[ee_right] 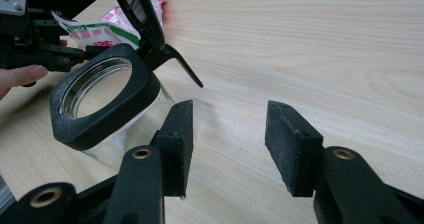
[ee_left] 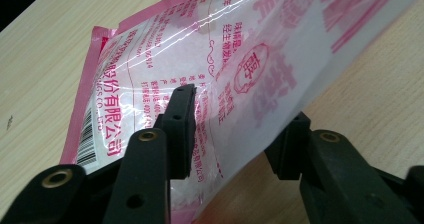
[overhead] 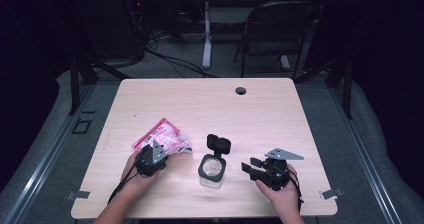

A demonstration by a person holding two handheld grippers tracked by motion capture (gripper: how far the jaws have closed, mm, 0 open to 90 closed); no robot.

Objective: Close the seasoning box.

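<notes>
Two left gripper [ee_left: 235, 129] fingers [ee_left: 180, 129] pinch the pink packet [ee_left: 210, 59].

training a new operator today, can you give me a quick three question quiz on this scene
1. True or false: the clear jar with the black rim has its flip lid closed.
2. Which gripper has the pink and white packet between its jaws?
A. the left gripper
B. the right gripper
C. neither
3. Fill in: in the high view, the jar stands ____ the two grippers on the wooden table.

Key
1. False: the lid stands open above the mouth.
2. A: the packet sits between the left jaws; the right jaws are apart with nothing between them.
3. between
</notes>
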